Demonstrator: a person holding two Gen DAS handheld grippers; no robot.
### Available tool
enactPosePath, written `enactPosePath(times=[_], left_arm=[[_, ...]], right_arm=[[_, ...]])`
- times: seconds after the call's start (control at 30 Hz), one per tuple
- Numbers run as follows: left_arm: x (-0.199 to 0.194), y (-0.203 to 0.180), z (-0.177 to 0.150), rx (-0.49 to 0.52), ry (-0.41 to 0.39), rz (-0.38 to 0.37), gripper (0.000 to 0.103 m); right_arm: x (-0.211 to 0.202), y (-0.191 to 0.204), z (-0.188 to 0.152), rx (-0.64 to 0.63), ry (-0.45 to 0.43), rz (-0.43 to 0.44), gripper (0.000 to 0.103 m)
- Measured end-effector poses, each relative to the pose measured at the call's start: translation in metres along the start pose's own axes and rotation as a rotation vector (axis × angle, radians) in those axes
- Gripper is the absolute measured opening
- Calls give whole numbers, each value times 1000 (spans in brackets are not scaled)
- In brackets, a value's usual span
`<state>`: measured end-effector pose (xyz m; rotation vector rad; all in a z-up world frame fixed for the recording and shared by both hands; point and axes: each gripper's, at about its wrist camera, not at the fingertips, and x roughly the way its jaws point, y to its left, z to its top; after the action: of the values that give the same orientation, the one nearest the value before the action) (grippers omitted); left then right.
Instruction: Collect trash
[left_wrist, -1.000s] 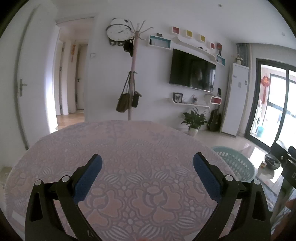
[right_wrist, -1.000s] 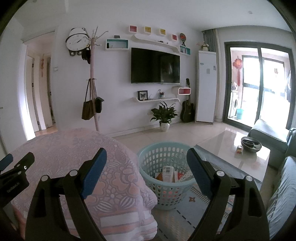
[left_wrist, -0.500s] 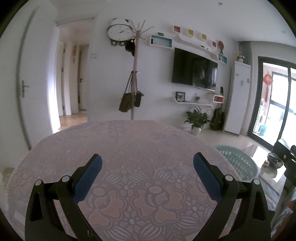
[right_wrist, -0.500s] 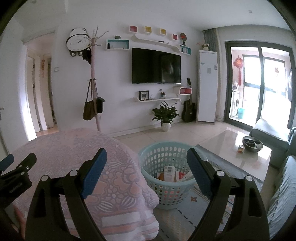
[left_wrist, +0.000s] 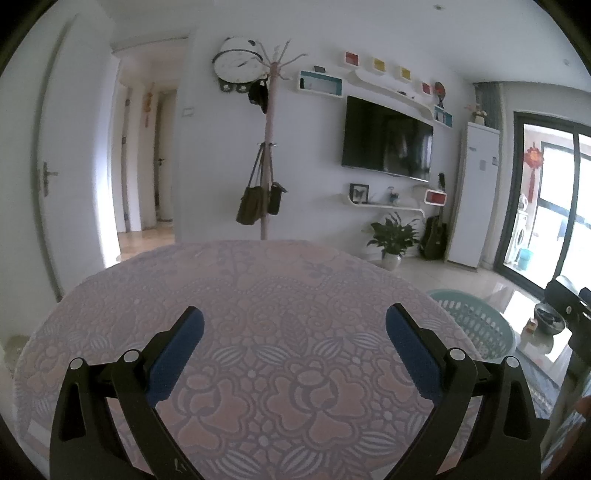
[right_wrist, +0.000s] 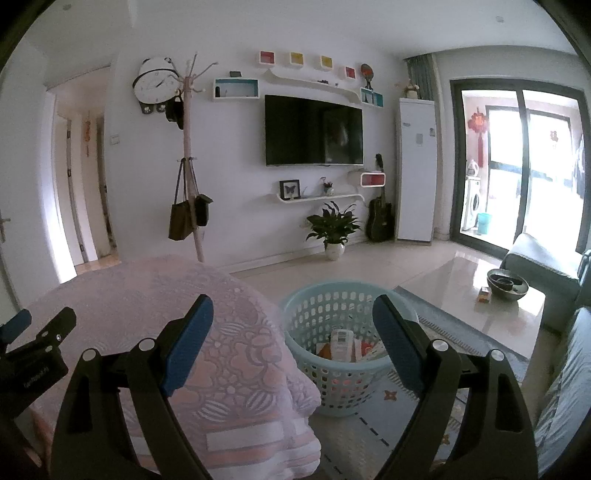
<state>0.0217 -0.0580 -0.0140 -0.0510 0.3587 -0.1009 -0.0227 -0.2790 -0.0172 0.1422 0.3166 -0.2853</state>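
Observation:
A pale blue plastic basket (right_wrist: 334, 317) stands on the floor right of the round table (right_wrist: 147, 295), holding trash packets (right_wrist: 341, 341). My right gripper (right_wrist: 293, 317) hovers open above the table's right edge and the basket, nothing between its blue pads. In the left wrist view my left gripper (left_wrist: 293, 325) is open over the pink floral tablecloth (left_wrist: 258, 295), with nothing in it. The basket's rim (left_wrist: 469, 317) shows past the table's right edge. The left gripper's tip (right_wrist: 37, 332) appears at the left of the right wrist view. No trash lies on the visible tablecloth.
A glass coffee table (right_wrist: 476, 295) with a dark bowl (right_wrist: 506, 283) stands right of the basket, with a grey sofa (right_wrist: 565, 350) beyond. A coat stand (right_wrist: 190, 192), a potted plant (right_wrist: 334, 230) and a TV line the far wall. A rug (right_wrist: 388, 417) lies under the basket.

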Motion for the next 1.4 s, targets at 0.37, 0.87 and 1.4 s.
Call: enactPosePath(times=[0.37,0.87,1.4], left_arm=[[0,2,3,8,-12,-1,96],[0,3,2,10,-11,-3,96],[2,4,-2,14,-12,-12,95]], right_arm=[[0,1,0,-4,4,2,84],[0,-1,1,-6,12,4,84],[0,-2,-4,-23,19,13,84]])
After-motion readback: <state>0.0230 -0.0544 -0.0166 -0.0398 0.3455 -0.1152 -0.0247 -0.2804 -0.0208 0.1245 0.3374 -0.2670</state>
